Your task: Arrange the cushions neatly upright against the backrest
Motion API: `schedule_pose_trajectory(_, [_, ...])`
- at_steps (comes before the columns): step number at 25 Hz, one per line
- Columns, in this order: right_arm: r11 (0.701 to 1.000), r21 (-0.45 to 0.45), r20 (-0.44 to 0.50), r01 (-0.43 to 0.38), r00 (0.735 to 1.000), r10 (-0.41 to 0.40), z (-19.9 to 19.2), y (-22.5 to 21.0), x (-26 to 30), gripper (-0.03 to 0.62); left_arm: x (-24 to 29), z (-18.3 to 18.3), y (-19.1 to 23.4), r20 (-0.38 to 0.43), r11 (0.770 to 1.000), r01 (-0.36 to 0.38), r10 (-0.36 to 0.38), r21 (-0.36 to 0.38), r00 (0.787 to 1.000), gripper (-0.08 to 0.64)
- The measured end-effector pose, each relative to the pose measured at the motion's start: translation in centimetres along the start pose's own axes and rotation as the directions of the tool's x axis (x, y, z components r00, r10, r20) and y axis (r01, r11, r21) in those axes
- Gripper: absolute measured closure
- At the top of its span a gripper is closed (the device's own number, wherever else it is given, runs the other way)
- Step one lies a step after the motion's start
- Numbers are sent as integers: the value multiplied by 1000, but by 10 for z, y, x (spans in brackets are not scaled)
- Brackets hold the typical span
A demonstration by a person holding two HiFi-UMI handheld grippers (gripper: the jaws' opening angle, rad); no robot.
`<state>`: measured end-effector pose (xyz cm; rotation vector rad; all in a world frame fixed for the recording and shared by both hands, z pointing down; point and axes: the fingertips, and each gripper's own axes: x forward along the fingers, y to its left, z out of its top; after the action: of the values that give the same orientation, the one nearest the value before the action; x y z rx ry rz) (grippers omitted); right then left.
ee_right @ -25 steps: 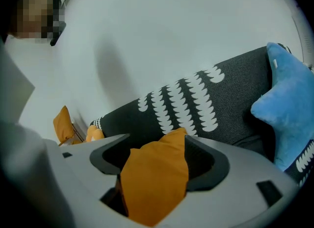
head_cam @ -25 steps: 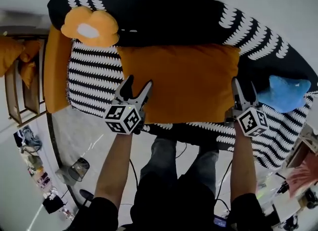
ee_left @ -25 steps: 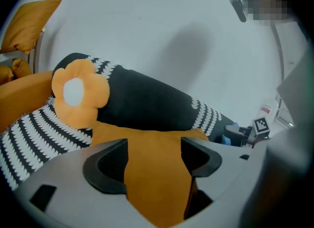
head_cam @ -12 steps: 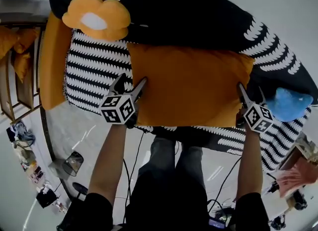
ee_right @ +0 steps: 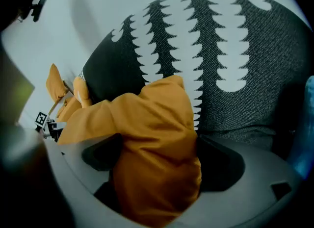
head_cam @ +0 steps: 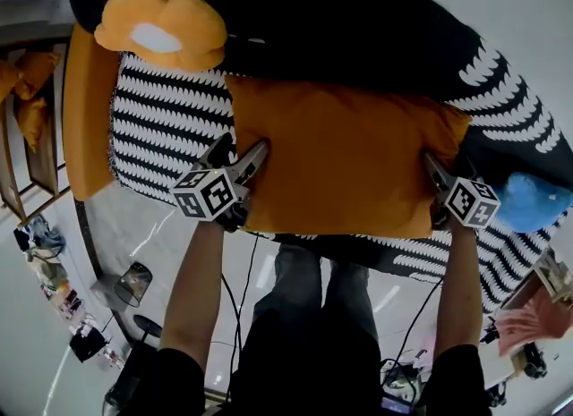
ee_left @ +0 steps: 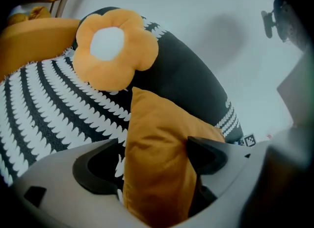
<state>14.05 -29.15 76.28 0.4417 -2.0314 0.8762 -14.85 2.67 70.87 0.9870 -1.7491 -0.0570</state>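
Note:
A large orange cushion rests on the sofa seat with its top edge against the dark backrest. My left gripper straddles the cushion's left end, and its jaws are opening. In the left gripper view the cushion sits between the jaws with a gap on the left side. My right gripper straddles the right end, its jaws opening too, with the cushion loose between them. A flower-shaped orange cushion leans at the backrest's left. A blue cushion lies at the right.
The sofa has a striped black-and-white seat and an orange armrest on the left. A wooden rack with orange cushions stands beyond the armrest. Cables and small items lie on the floor near the person's legs.
Both grippers have pushed the large orange cushion back toward the backrest, and their jaws have spread wider around its ends.

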Motion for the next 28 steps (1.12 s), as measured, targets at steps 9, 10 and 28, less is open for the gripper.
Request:
schedule_pose_trajectory(9, [999,8,11,-42,999,42,-1,18,32,134,23,-1,15,-9,995,54,-55,-88,998,156])
schedule_pose_trajectory(10, [999,3,17,-42,999,42,-2,20,30,168,23,-2,13,-9,995,61,-62,-80,998,181])
schedule_pose_trajectory(28, [998,-12,338,67,939,-59,-5,60,-104,396,-66,38,-99,179,949,147,-202,277,963,345])
